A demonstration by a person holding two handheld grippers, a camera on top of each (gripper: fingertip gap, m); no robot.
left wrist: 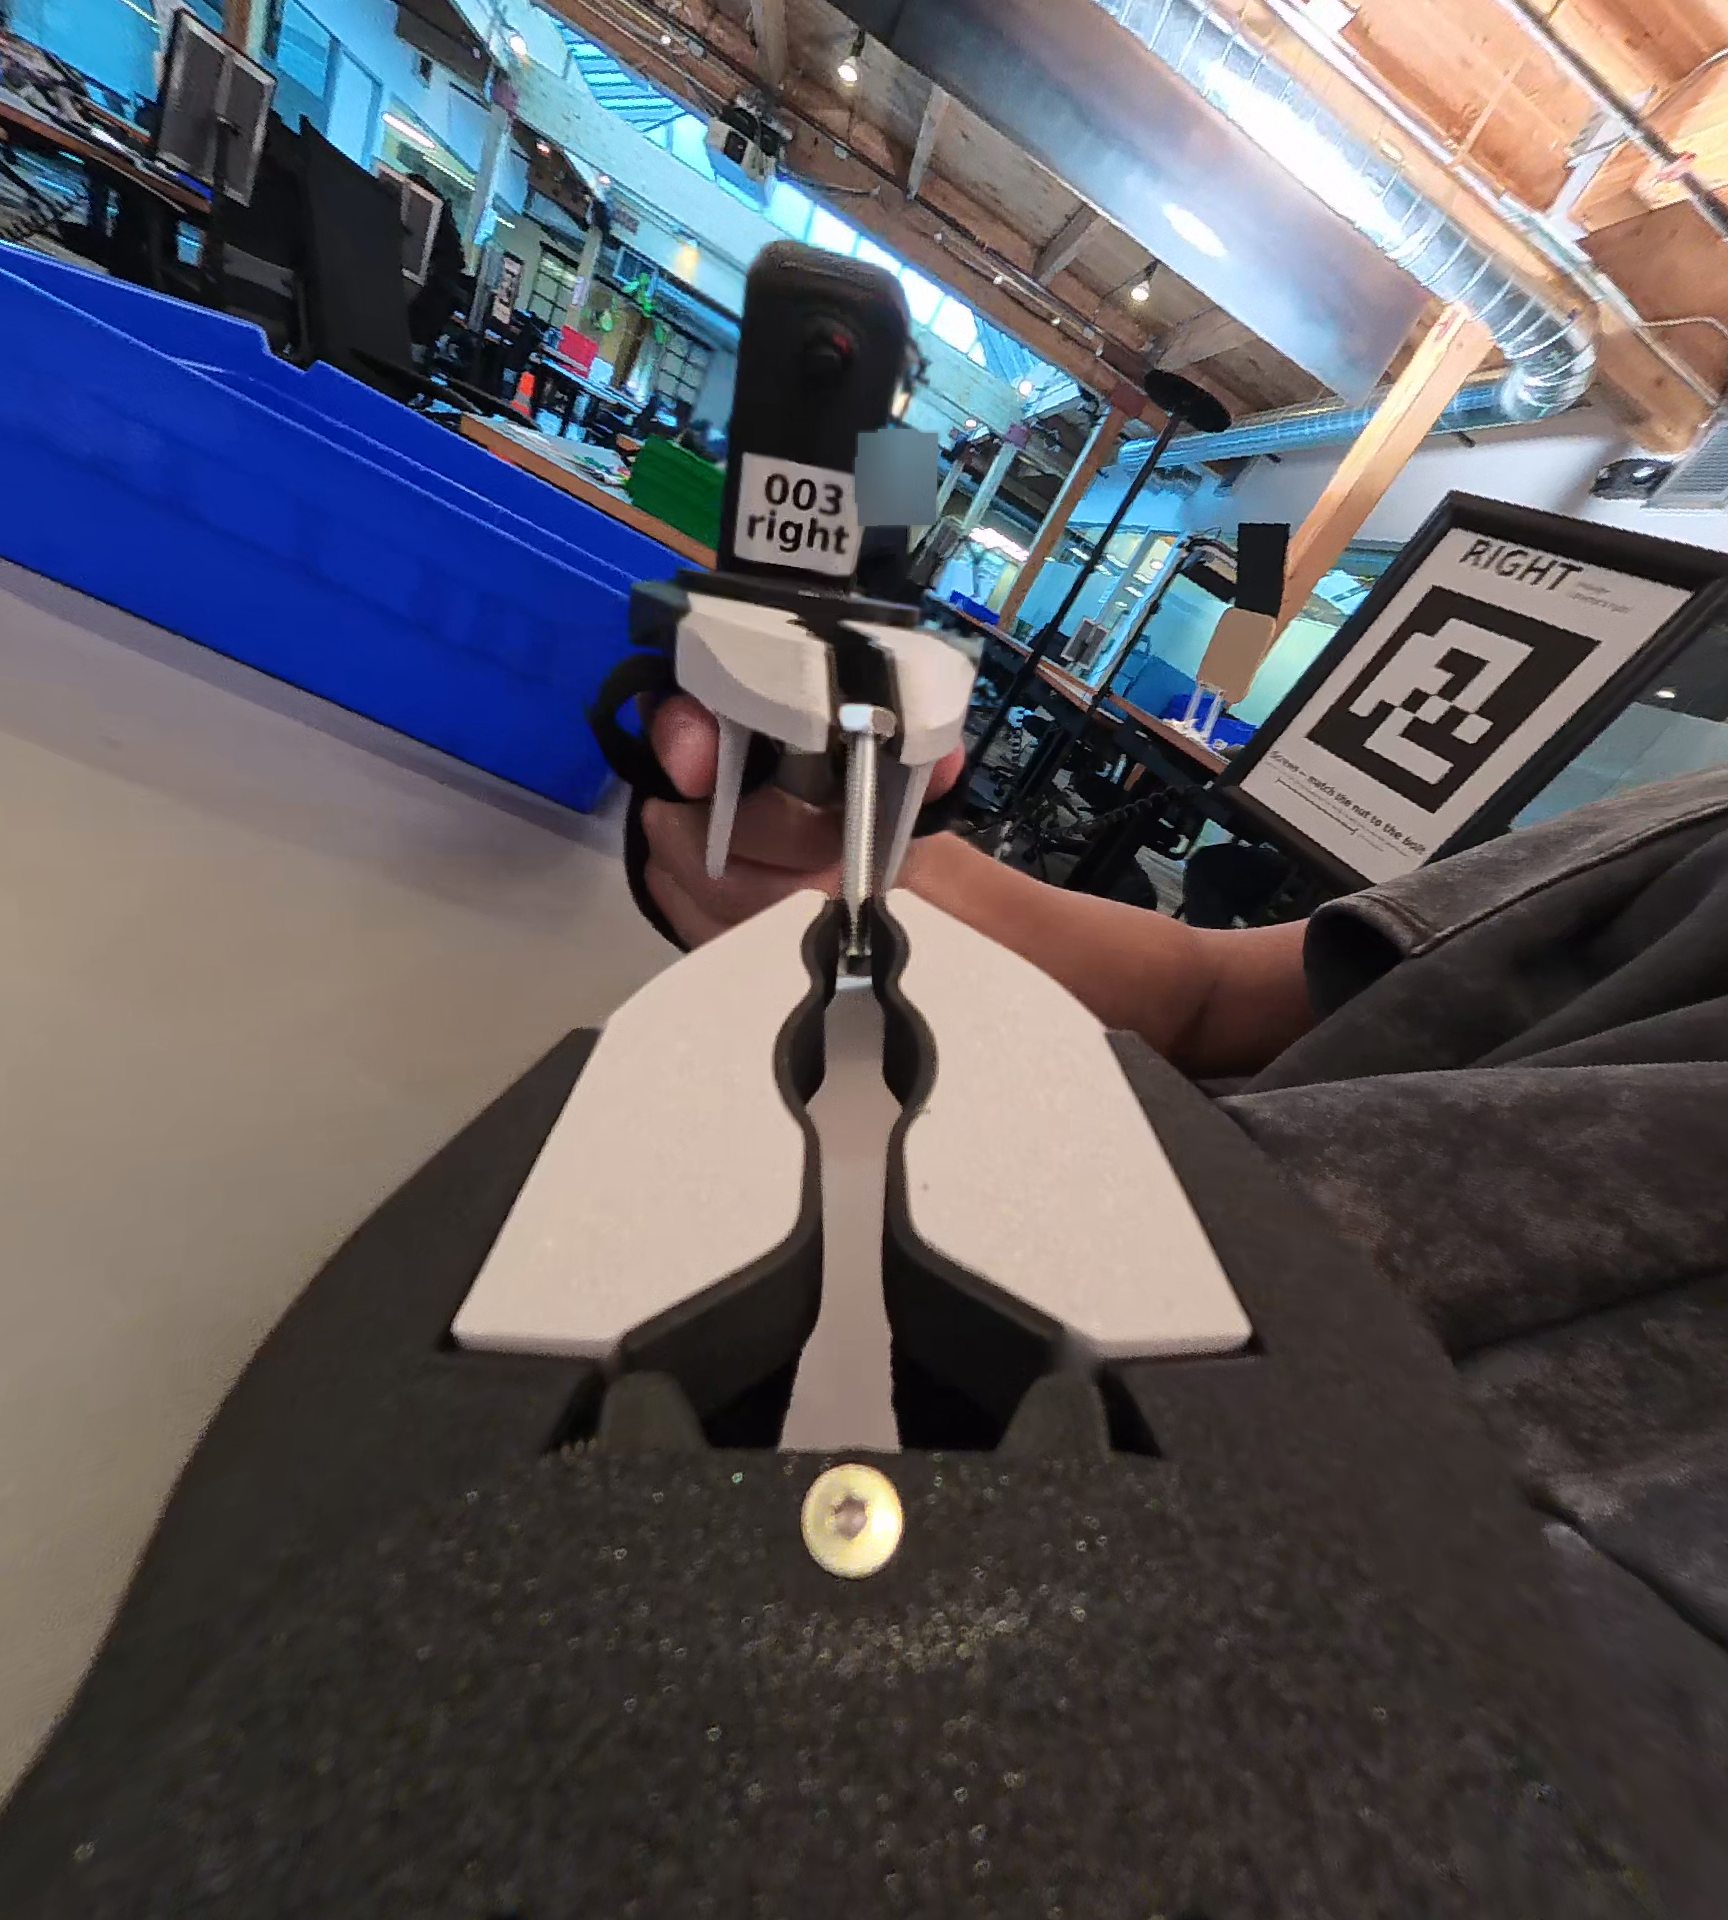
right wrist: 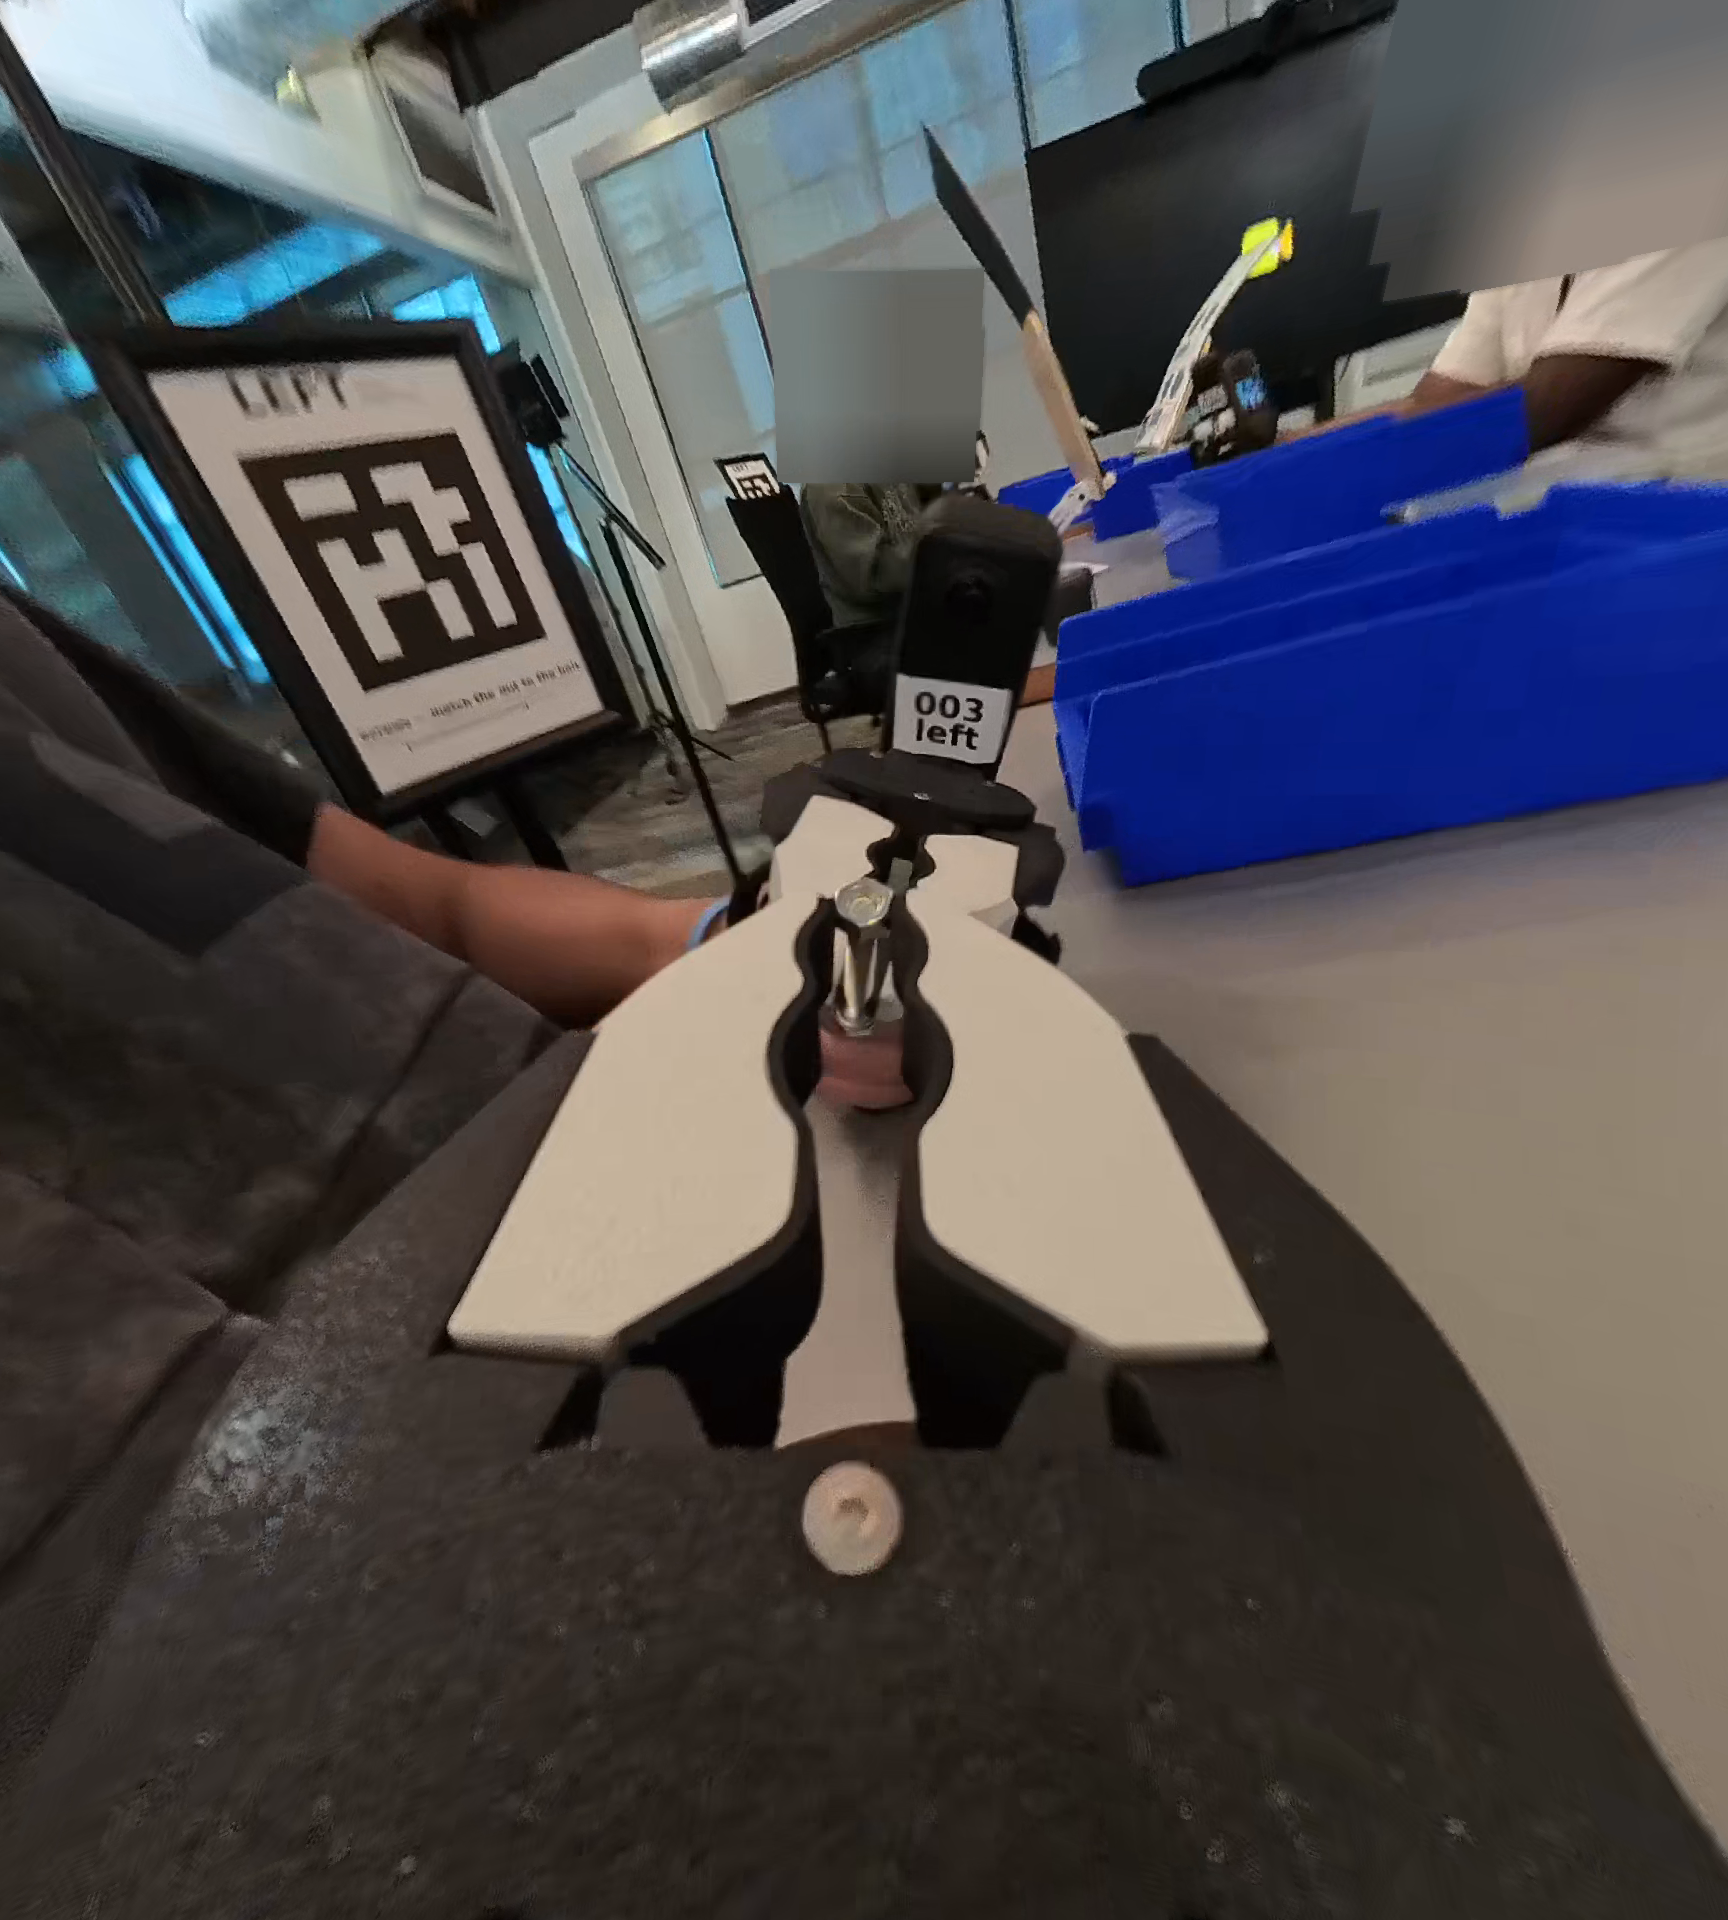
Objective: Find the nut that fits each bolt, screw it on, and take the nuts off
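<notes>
A: Between the two claws, what's happening w/ the bolt (left wrist: pixel 860 821)?

B: Left claw (left wrist: pixel 855 940) is pinching the threaded end at its tips, fingers nearly together. Bolt is running straight out from there to the right claw (left wrist: pixel 865 727), hex head at that end.

A: And from the right wrist view?

B: Right claw (right wrist: pixel 865 951) is closing on the bolt (right wrist: pixel 858 961) too, shaft lying in the narrow slot betw. its fingers. Can't tell if a nut's on it. Left claw (right wrist: pixel 896 868) is facing it just beyond.

A: Farther out?

B: Grey surface (right wrist: pixel 1411 1039) is carrying blue bins (right wrist: pixel 1462 707); framed marker signs (right wrist: pixel 372 561) are standing off to the sides.
</notes>
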